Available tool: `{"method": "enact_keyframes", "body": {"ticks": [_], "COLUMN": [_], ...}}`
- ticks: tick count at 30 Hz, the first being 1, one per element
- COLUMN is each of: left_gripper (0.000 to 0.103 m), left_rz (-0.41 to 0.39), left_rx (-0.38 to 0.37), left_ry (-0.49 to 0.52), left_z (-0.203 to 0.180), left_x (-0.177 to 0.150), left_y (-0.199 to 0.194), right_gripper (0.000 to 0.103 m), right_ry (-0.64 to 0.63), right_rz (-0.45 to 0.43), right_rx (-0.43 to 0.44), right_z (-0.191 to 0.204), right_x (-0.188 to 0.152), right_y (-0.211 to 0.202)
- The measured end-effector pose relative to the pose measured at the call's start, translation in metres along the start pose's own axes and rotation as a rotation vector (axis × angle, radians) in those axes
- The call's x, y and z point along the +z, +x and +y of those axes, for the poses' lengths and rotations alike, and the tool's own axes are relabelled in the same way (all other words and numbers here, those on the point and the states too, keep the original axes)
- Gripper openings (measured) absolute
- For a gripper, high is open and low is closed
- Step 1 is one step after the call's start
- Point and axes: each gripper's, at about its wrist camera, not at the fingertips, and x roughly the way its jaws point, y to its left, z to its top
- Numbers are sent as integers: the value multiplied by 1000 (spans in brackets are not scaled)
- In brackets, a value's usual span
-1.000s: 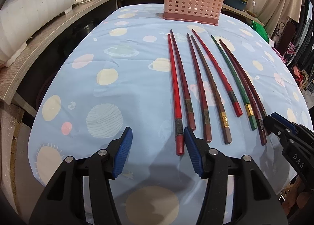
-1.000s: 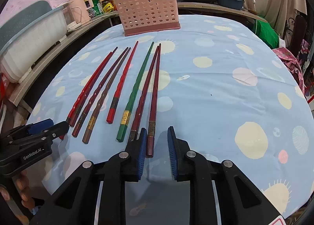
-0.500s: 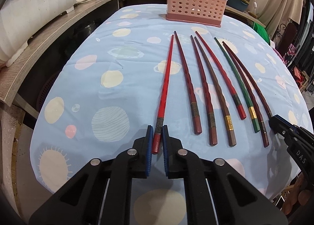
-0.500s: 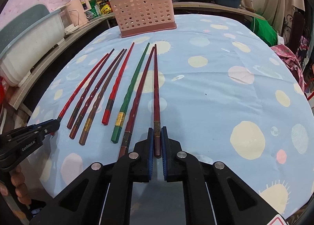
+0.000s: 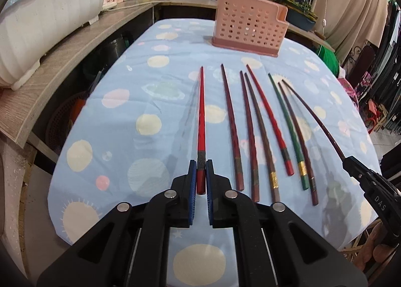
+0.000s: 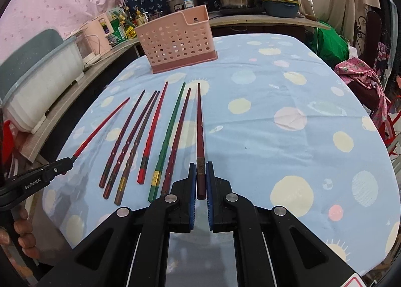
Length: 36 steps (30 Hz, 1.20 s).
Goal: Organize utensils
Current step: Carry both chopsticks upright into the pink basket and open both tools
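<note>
left wrist view: the left gripper (image 5: 201, 181), black with blue ribbed pads, is clenched on the thick butt end of a bright red lacquered chopstick (image 5: 201, 116), which points straight ahead from the pads toward a pink perforated plastic utensil basket (image 5: 248, 27) standing far ahead and slightly right on a pale blue tablecloth printed with planets (image 5: 155, 91). the stick casts a separate shadow to its left, so it appears lifted off the cloth. just right of this gripper six more chopsticks lie flat in a row, tips toward the basket: a dark red one (image 5: 231, 129), a maroon one (image 5: 248, 134), a brown one with a gold band (image 5: 263, 138), a red one with a black band (image 5: 269, 121), a green one with a gold band (image 5: 288, 131) and a dark maroon one (image 5: 299, 141). right wrist view: the right gripper (image 6: 201, 180) is clenched on the butt end of a dark maroon twisted chopstick (image 6: 199, 126), also pointing ahead, with the basket far ahead and to its left, and the resting row just to its left. both sticks are held only at the very end, so their long free lengths could swing or pivot between the pads if tilted quickly. a tip could catch the basket's rim or one of its holes instead of dropping inside, and a hard nudge might tip or slide the light basket. the two held sticks may also cross as they converge on the same opening. a low sweep could drag the resting row out of line.
</note>
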Motion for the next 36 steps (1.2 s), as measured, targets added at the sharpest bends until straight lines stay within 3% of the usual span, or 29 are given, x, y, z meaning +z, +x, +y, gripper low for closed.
{"method": "enact_keyframes", "body": {"ticks": [16, 27, 36], "left_gripper": [7, 7, 7], "left_rz": [-184, -283, -370], "left_rx": [6, 2, -10], "left_ry": [25, 57, 82], "left_z": [-7, -22, -41], "left_x": [102, 188, 240], "left_y": [-53, -62, -78], "right_gripper": [7, 7, 7], "right_ry": [10, 35, 14], "right_rz": [-232, -302, -396], "right_rx": [30, 92, 127], "right_z": [-14, -20, -9], "right_x": [104, 182, 242], "right_y": [-50, -45, -51]}}
